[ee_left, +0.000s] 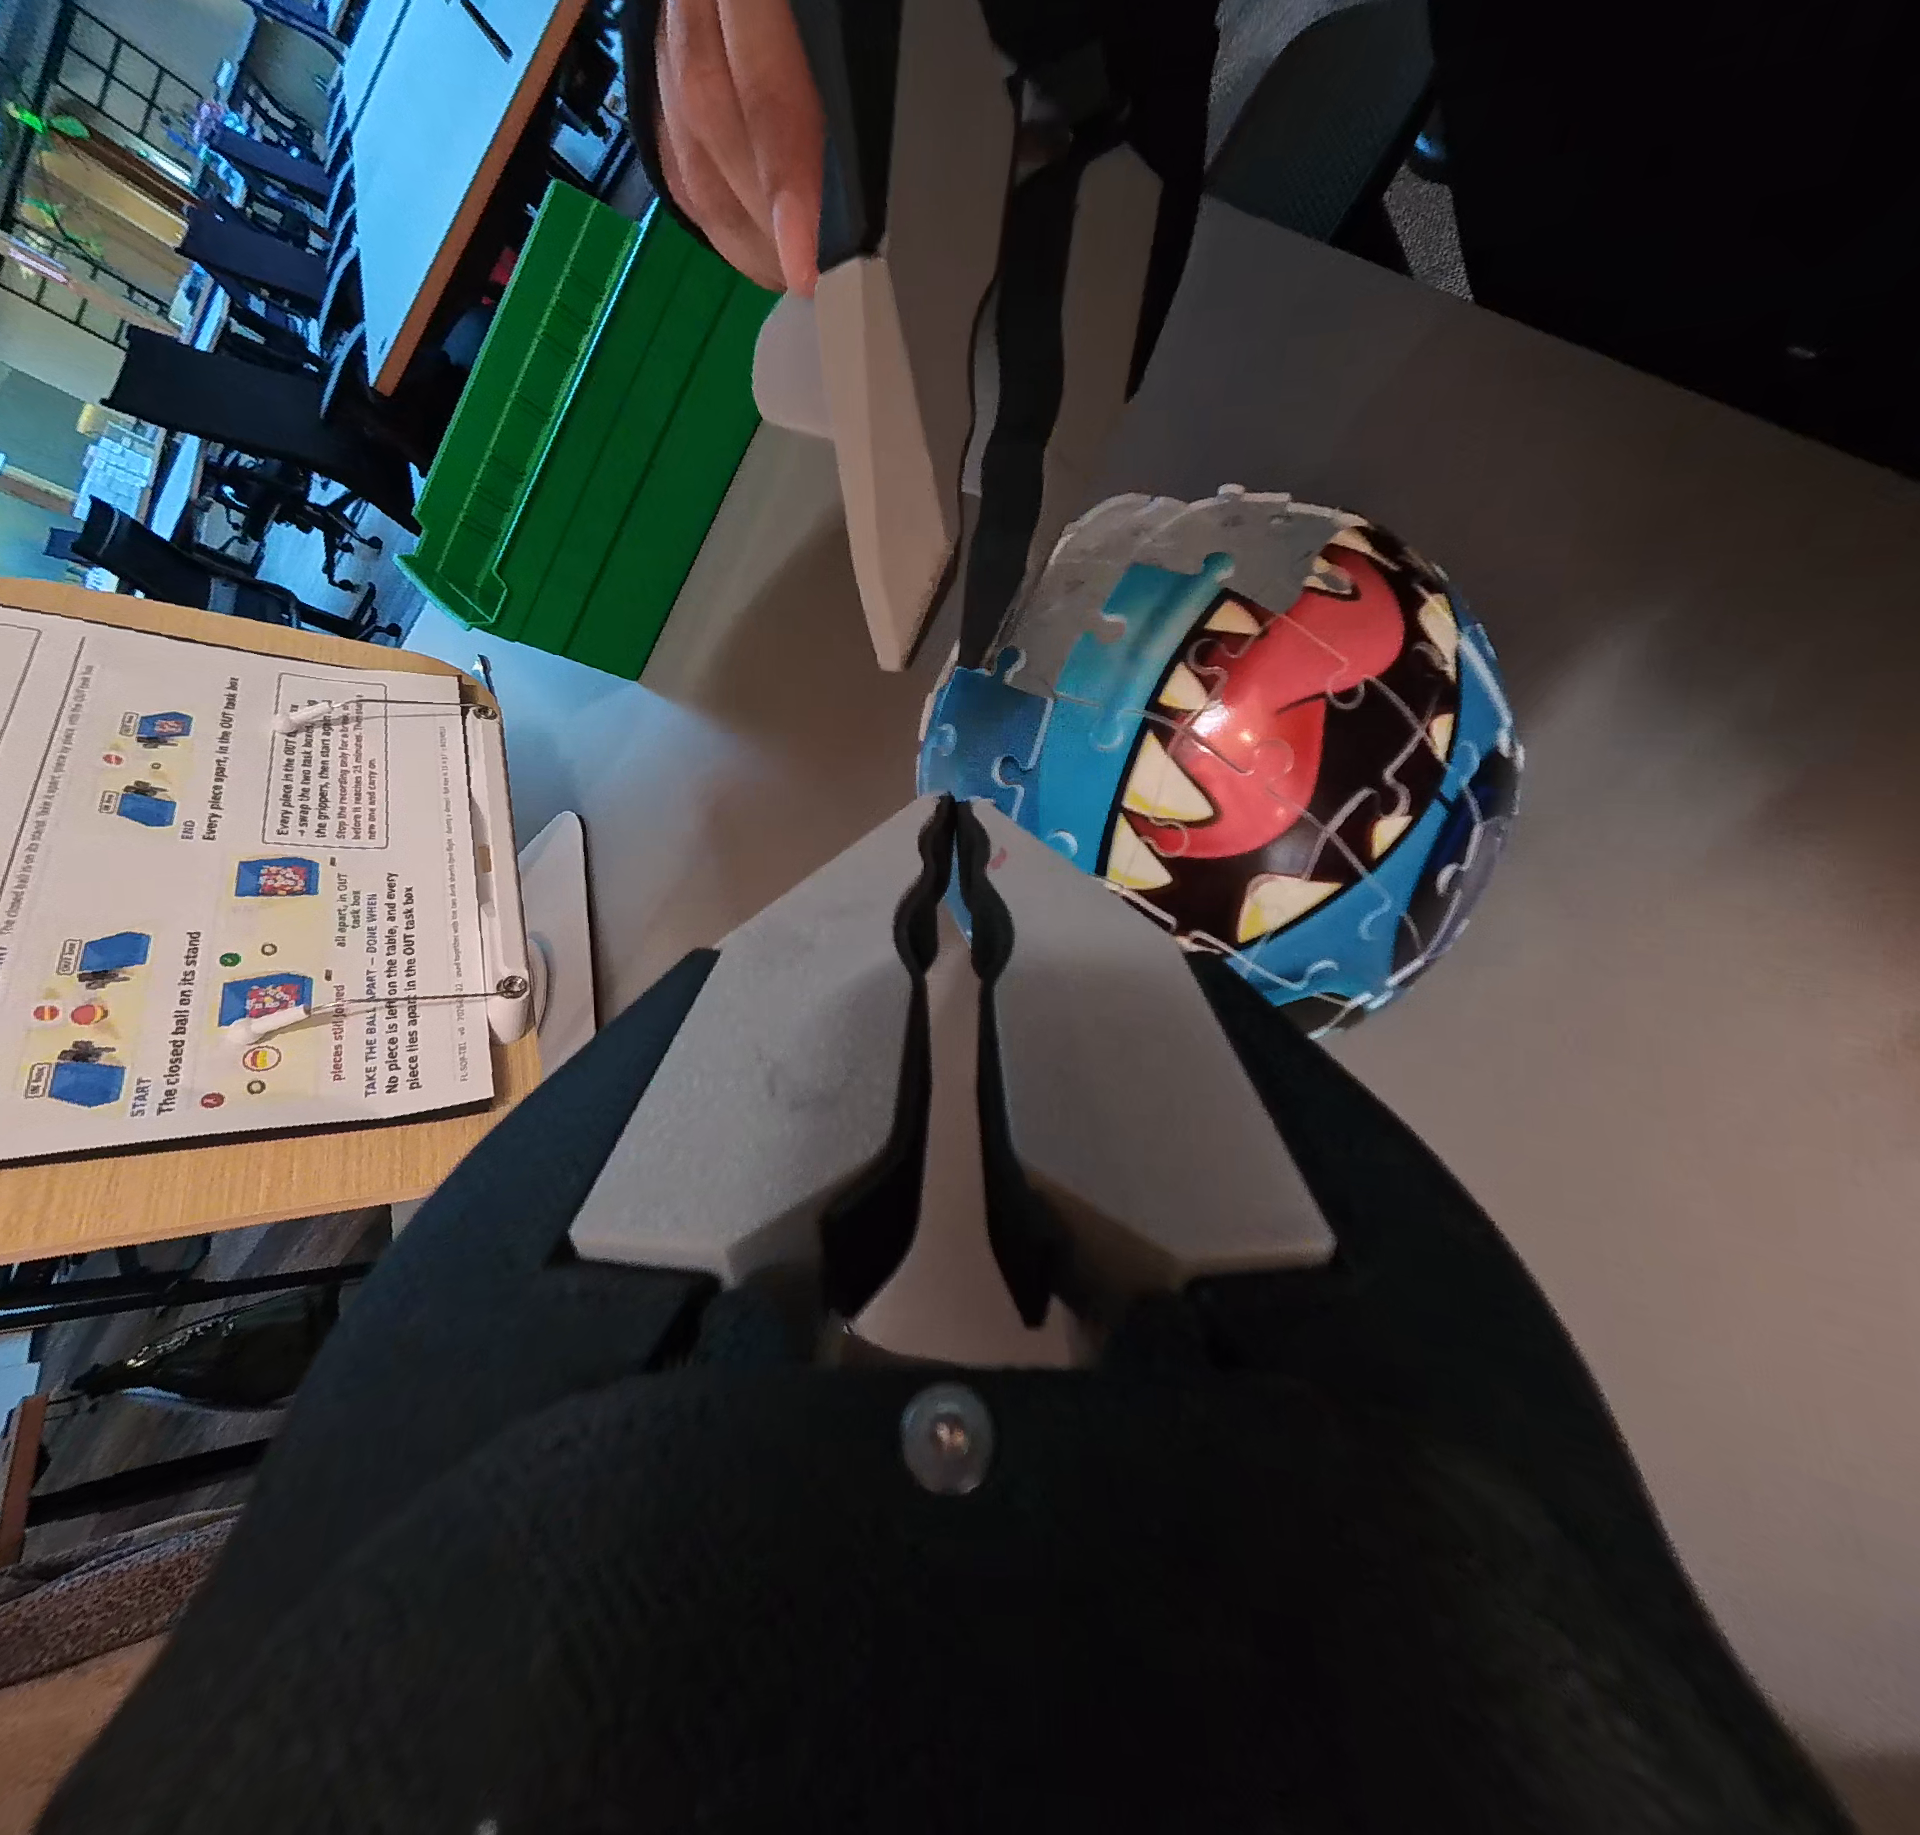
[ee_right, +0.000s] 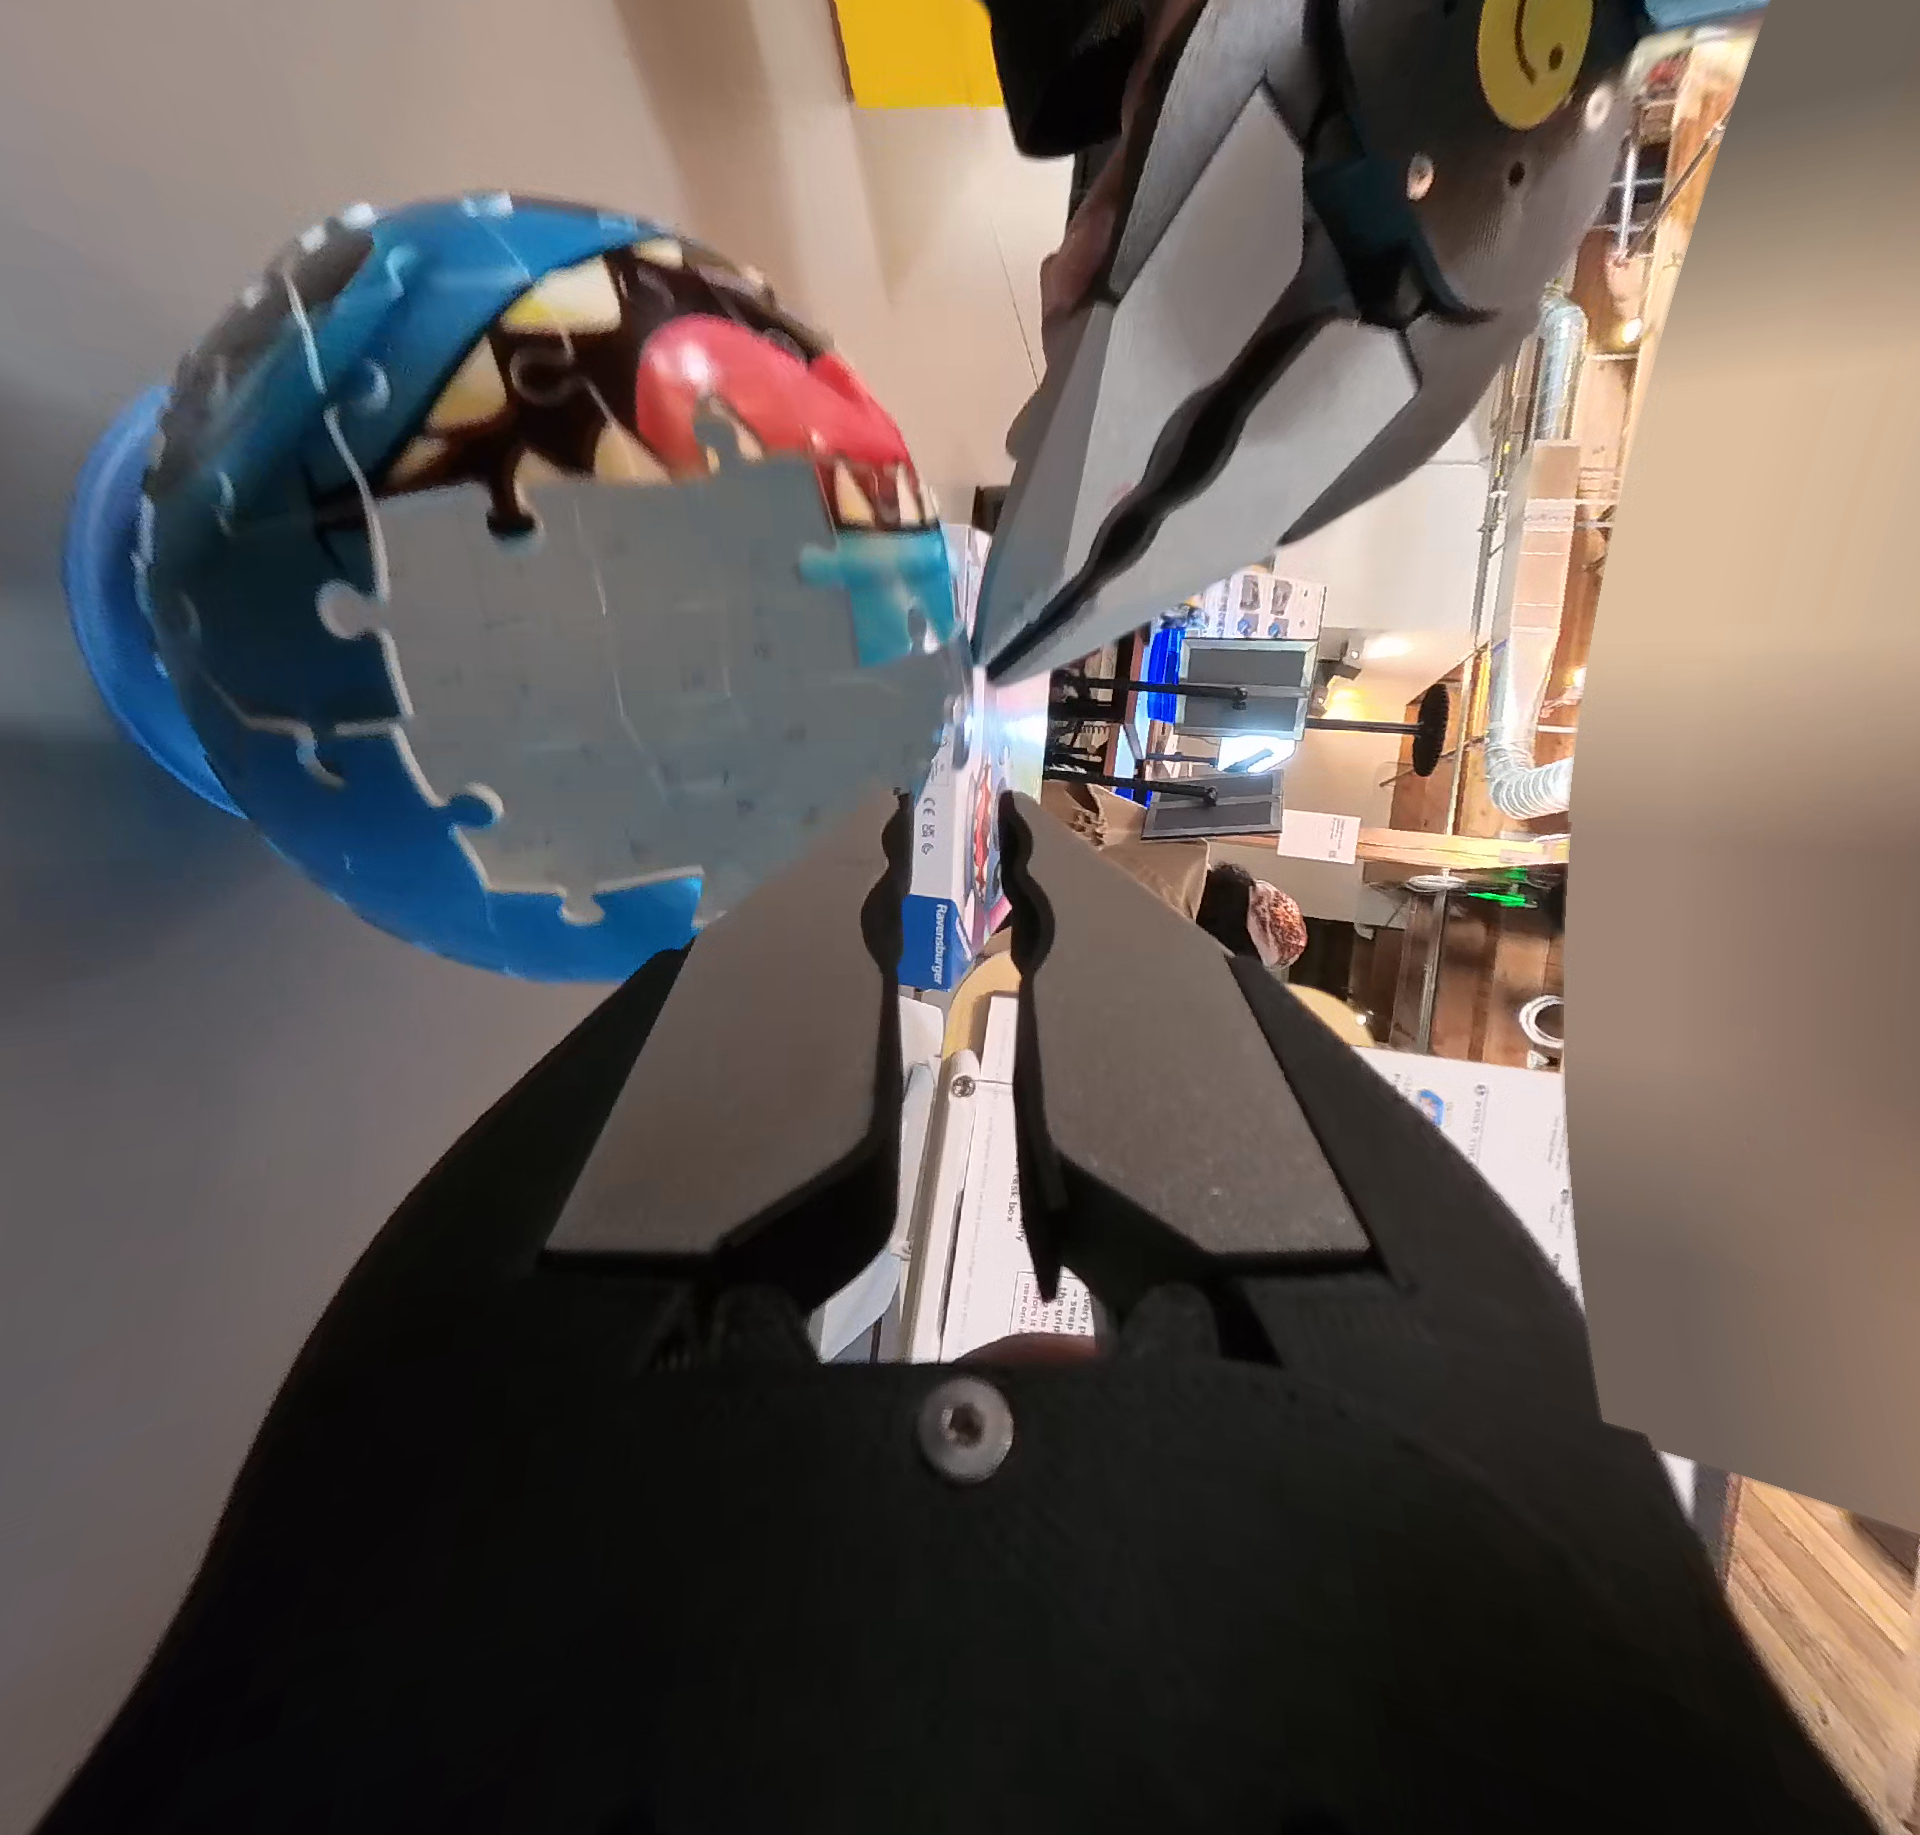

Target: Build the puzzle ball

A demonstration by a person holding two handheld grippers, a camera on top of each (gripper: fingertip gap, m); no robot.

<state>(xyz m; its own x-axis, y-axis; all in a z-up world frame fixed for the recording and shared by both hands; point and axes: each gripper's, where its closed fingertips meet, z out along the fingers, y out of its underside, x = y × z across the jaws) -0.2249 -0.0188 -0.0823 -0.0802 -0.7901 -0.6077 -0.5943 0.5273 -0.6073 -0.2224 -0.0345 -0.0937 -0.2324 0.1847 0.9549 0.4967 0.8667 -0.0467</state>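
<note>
Left gripper pinched shut — tips touching puzzle ball.

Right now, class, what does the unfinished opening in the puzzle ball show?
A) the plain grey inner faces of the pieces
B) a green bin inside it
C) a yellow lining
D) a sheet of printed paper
A: through the gap in the puzzle ball, the right wrist view shows the plain grey inner faces of the pieces, framed by the blue printed shell.

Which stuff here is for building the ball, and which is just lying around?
For the job:
puzzle ball
blue stand under it
left hand-held gripper
right hand-held gripper

Just lying around:
green bin
instruction sheet
puzzle box
</note>
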